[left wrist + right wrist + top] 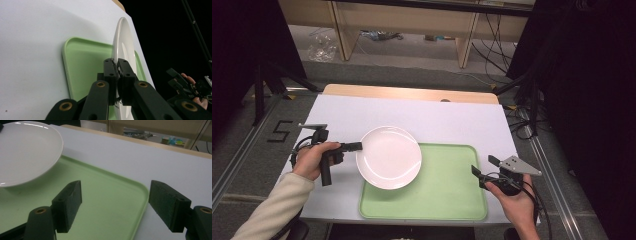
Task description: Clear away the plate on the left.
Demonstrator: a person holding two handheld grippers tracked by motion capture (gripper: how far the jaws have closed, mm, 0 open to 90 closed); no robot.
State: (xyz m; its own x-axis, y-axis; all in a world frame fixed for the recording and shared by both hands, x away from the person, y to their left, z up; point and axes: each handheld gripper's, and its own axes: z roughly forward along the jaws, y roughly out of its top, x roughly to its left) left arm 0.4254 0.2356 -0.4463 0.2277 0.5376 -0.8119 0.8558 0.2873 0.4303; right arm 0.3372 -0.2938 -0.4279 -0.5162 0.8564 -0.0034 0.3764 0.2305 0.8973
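now white round plate [388, 157], glossy, unchipped, bare.

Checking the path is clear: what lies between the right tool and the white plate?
Only bare green tray lies between the right tool and the white plate, as the high view shows.

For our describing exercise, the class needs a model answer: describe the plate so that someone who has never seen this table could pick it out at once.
Start at the white-covered table and find the flat pale green rectangular plastic tray near its front edge. Over the tray's left end is the round, glossy white plate, its rim pinched by the left gripper. It is the one round, white dish there, and it carries nothing.
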